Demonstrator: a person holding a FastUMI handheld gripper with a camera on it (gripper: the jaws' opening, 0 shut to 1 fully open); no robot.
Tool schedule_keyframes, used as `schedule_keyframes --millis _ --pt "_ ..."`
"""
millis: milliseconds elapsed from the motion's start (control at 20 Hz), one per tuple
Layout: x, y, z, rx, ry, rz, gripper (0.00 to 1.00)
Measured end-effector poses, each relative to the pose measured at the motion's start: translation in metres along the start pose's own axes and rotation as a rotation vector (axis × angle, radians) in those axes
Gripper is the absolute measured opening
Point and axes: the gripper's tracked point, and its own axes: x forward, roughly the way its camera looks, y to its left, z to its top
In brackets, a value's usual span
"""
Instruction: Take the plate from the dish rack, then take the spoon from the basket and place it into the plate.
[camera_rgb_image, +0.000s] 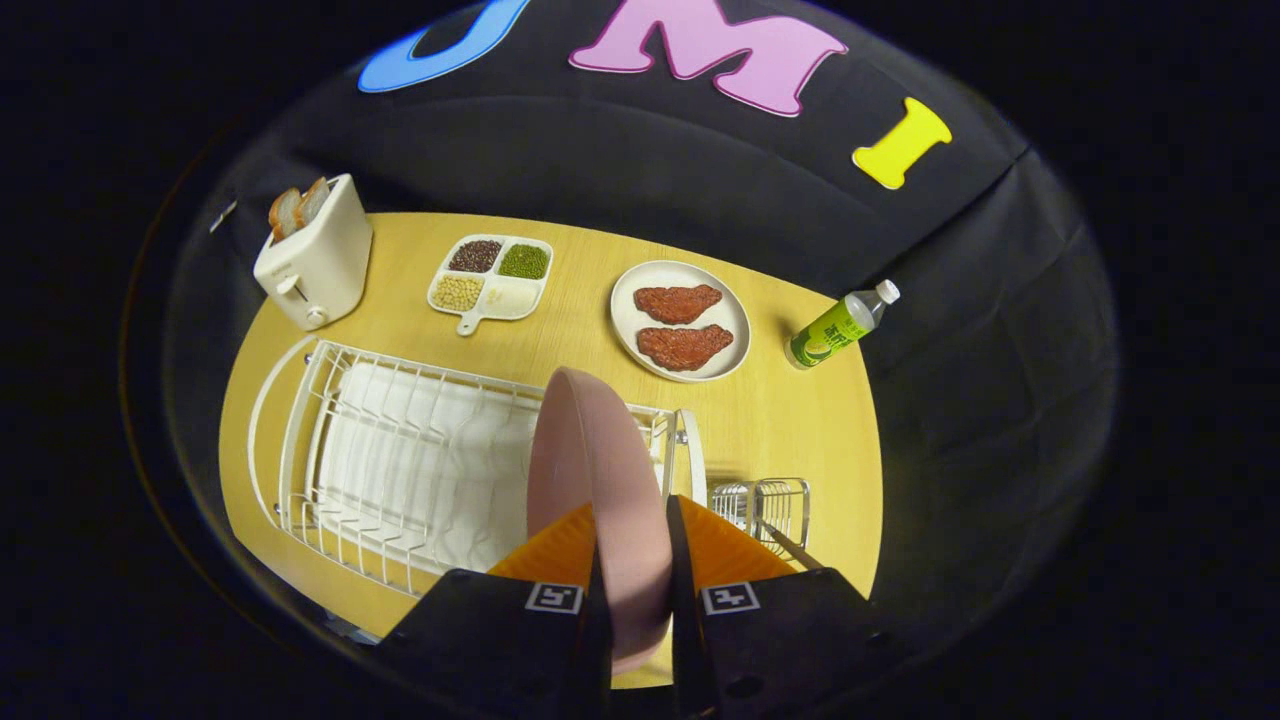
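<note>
A: Is the gripper (632, 560) holding the plate (600, 480)?
B: Yes, both fingers are pinching its rim, the plate standing on edge above the dish rack (400, 470).
A: And the spoon?
B: It's probably still lying in the basket (765, 505); that handle is hard to make out. Setting down and fetching are remaining.

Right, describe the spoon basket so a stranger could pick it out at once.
Start at the big white dish rack on the wooden table. At its end, on the bottle's side, a small wire basket stands just ahead of the gripper, which is shut on a pink plate. It is the only small wire cage, with a handle poking out.
</note>
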Motion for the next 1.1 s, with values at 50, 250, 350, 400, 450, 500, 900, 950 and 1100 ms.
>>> schedule_keyframes --millis 50,250,350,400,450,500,900,950,1100 --pt "-0.004 -0.002 -0.001 0.029 -0.004 0.027 0.28" --pt "-0.024 -0.013 -0.015 0.105 -0.026 0.125 0.28" --pt "-0.038 -0.017 -0.029 0.148 -0.025 0.193 0.28" --pt "-0.044 -0.020 -0.038 0.164 -0.023 0.221 0.28" --pt "-0.050 -0.023 -0.047 0.180 -0.024 0.243 0.28" --pt "-0.056 -0.027 -0.057 0.193 -0.024 0.261 0.28" --pt "-0.080 -0.028 -0.153 0.293 0.017 0.421 0.28" --pt "-0.081 -0.025 -0.165 0.306 0.028 0.442 0.28" --pt "-0.078 -0.013 -0.205 0.335 0.071 0.501 0.28"
